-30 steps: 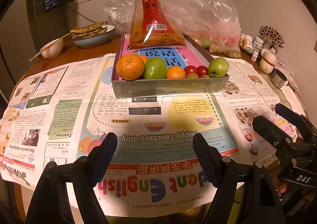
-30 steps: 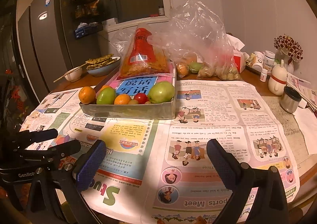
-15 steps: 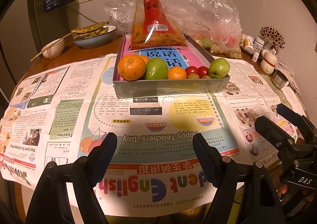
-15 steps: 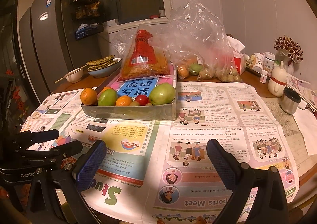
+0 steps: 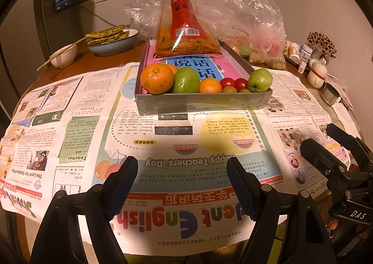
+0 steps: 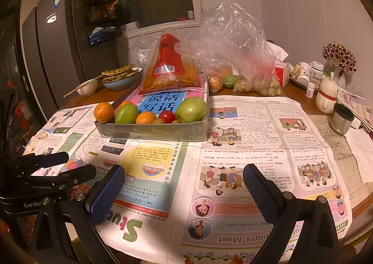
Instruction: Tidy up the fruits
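A grey metal tray (image 5: 202, 102) (image 6: 151, 132) stands on the newspaper-covered table. Along its near wall lie a large orange (image 5: 156, 78) (image 6: 103, 112), a green fruit (image 5: 186, 81) (image 6: 126, 113), a small orange (image 5: 209, 86) (image 6: 145, 117), red cherry tomatoes (image 5: 234, 83) (image 6: 166, 116) and a green apple (image 5: 260, 80) (image 6: 191, 109). My left gripper (image 5: 181, 184) (image 6: 56, 167) hovers open and empty over the paper, well short of the tray. To its right my right gripper (image 6: 184, 191) (image 5: 326, 138) is open and empty too.
A red snack bag (image 5: 185, 30) and a pink book (image 5: 205, 67) fill the tray's back. Clear plastic bags (image 6: 235, 58) with more fruit sit behind. A bowl of flatbread (image 5: 112, 41), a small bowl with chopsticks (image 5: 64, 55), a metal cup (image 6: 341, 118) and jars (image 6: 314, 72) ring the table.
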A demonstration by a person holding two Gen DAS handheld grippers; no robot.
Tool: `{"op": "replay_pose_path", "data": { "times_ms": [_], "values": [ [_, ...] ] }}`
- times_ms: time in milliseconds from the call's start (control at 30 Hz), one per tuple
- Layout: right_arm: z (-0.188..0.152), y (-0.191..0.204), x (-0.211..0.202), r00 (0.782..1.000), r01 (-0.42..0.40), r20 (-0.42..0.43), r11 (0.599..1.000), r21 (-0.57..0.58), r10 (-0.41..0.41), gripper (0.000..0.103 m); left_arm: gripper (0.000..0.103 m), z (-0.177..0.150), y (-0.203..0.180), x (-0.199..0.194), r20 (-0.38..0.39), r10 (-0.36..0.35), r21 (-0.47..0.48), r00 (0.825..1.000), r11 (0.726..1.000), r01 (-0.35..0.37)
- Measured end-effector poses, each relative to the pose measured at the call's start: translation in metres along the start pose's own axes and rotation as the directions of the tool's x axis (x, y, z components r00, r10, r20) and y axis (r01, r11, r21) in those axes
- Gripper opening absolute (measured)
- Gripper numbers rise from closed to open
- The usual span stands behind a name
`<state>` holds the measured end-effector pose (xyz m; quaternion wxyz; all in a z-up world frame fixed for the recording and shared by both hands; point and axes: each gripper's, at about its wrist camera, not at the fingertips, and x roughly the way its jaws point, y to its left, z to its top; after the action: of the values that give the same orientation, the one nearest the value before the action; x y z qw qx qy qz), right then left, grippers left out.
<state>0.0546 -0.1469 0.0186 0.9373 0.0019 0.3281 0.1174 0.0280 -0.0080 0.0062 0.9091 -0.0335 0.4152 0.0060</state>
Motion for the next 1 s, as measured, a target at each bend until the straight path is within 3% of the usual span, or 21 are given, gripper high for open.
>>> {"op": "replay_pose_path", "data": {
  "times_ms": [1000],
  "values": [
    [-0.0028, 0.0018, 0.0042, 1.0, 0.002, -0.011, 1.0, -0.003, -0.002, 0.102, 0.08, -0.0004, -0.0008, 0.0006, 0.003, 0.008, 0.006, 1.0, 1.0, -0.008]
  ]
}}
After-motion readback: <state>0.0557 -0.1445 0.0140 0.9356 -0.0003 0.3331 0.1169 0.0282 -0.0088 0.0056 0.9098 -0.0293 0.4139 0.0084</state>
